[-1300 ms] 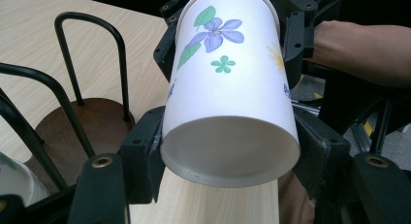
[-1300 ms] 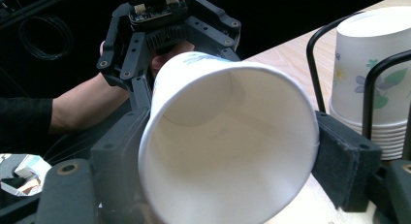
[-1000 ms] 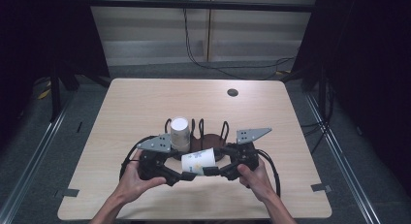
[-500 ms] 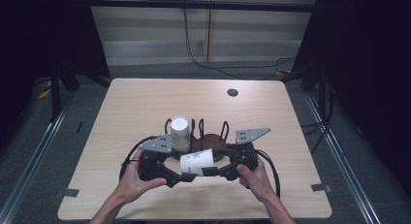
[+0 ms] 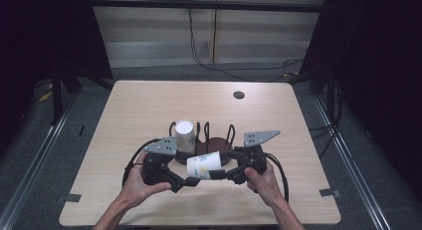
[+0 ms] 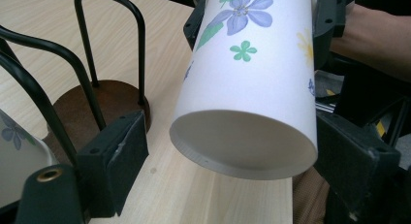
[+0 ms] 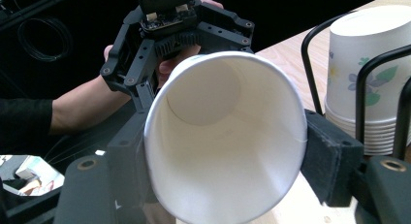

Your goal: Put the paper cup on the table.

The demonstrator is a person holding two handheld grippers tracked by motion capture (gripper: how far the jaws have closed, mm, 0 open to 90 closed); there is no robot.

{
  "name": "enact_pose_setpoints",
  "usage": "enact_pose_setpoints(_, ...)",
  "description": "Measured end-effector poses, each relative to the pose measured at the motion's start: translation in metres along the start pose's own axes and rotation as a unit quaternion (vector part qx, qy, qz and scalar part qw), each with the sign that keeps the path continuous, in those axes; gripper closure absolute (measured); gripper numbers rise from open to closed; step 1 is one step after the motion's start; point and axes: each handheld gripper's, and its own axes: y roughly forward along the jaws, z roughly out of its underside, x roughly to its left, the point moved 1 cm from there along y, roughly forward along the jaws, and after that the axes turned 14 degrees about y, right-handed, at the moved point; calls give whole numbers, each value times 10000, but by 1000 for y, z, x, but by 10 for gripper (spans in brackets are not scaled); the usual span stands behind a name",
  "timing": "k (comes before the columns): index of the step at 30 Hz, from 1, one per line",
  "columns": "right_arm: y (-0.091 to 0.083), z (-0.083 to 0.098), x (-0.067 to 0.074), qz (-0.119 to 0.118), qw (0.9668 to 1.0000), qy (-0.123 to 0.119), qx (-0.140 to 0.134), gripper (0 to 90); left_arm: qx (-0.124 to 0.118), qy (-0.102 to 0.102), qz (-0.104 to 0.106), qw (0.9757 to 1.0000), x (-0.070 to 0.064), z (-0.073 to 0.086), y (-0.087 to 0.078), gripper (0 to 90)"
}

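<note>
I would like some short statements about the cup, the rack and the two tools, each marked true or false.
1. The right tool grips the cup at its open end. True.
2. The left tool presses on the cup. False: its jaws have just been opening, and a gap shows beside the cup's base.
3. The cup lies on its side. True.
4. The rack is empty. False: a stack of cups stands in it.

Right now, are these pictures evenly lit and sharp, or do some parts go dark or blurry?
High view: the table is brightly lit, its surroundings nearly black. Left gripper view: the flowered paper cup is sharp. Right gripper view: the cup's white inside glares slightly, and the background behind the person's hand is dark.
</note>
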Motion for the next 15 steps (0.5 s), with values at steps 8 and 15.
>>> enact_pose_setpoints(8,-5,-1,0,174,9998,-75,-50,295,85,144,-49,9998,0,3,-2,159)
enact_pose_setpoints(15,-16,-4,1,267,9995,-115,-153,297,229,124,-187,9995,1,5,-5,159)
